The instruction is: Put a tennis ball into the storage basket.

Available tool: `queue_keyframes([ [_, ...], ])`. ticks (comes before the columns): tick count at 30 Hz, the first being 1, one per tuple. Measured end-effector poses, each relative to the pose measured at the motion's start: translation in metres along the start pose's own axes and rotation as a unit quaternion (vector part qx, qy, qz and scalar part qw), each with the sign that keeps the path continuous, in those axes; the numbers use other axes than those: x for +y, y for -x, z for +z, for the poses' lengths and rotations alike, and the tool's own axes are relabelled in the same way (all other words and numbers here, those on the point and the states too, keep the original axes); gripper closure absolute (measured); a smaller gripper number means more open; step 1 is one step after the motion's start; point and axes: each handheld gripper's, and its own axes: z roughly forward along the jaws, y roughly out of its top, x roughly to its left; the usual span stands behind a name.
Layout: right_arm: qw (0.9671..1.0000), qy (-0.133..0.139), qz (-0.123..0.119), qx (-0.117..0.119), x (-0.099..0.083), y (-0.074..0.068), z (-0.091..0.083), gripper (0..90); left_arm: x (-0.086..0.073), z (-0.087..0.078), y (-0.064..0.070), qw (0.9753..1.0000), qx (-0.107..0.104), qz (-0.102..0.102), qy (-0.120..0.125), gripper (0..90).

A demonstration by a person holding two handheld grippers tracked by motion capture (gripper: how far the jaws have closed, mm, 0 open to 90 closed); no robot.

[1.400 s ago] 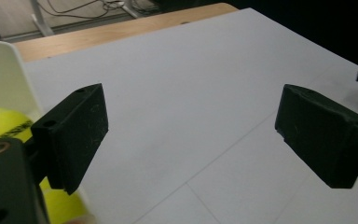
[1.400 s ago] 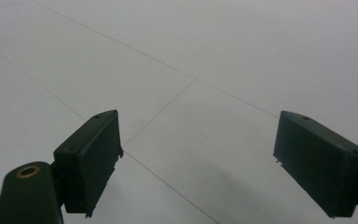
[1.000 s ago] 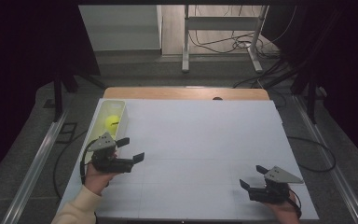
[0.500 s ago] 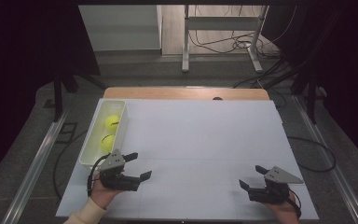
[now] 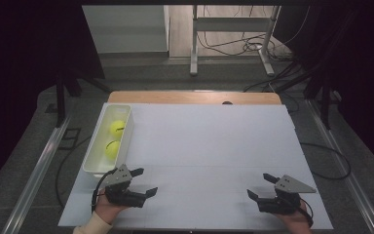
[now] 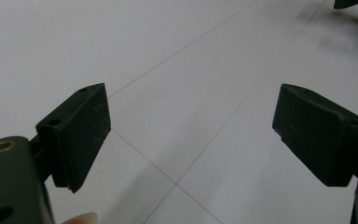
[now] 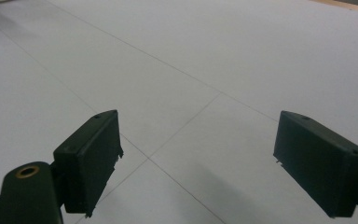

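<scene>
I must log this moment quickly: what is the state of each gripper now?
Left black two-jaw gripper: open, holding nothing.
Right black two-jaw gripper: open, holding nothing.

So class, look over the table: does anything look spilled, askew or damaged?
Nothing stands out. Both tennis balls lie inside the white bin, and the left gripper and right gripper rest open and empty.

R hand (image 5: 299, 219) cut off by frame edge
</scene>
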Motion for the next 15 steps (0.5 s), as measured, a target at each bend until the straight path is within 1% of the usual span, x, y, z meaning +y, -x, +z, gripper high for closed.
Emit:
queue_keyframes([
  [8, 1.0000, -0.002, -0.005, 0.001, 0.0008, -0.0010, 0.0002, 15.4, 0.0020, 0.0016, 0.0002, 1.0000, 0.003, -0.003, 0.005, 12.0],
  [13, 1.0000, -0.001, -0.005, 0.004, 0.0003, -0.0009, -0.0003, 15.4, 0.0017, 0.0002, 0.0003, 1.0000, 0.002, -0.002, 0.008, 11.9],
  [15, 1.0000, -0.002, -0.006, 0.003, 0.0003, -0.0009, -0.0004, 15.3, 0.0015, -0.0005, -0.0004, 0.9999, 0.003, -0.004, 0.009, 11.9],
])
